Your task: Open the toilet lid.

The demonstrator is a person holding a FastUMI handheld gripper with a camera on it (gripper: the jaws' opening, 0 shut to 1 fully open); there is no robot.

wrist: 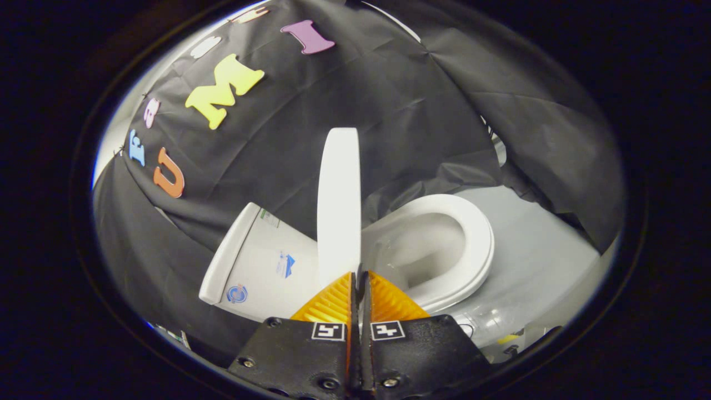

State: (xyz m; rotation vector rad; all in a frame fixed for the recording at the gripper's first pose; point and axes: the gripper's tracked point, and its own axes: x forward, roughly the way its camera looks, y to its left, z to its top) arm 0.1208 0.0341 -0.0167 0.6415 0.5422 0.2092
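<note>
Black cloth [422, 122] hangs as the booth's wall, creased and rumpled, with a seam where two sheets meet; it drapes down on both sides and bunches low at the back. Behind its upper edge a strip of pale wall [119, 128] shows, brightly lit. Below the cloth lies a smooth light-grey floor [533, 250] (it catches a soft sheen from overhead light). By the floor's near edge sit a few small dark and yellow bits, too small to tell apart.
</note>
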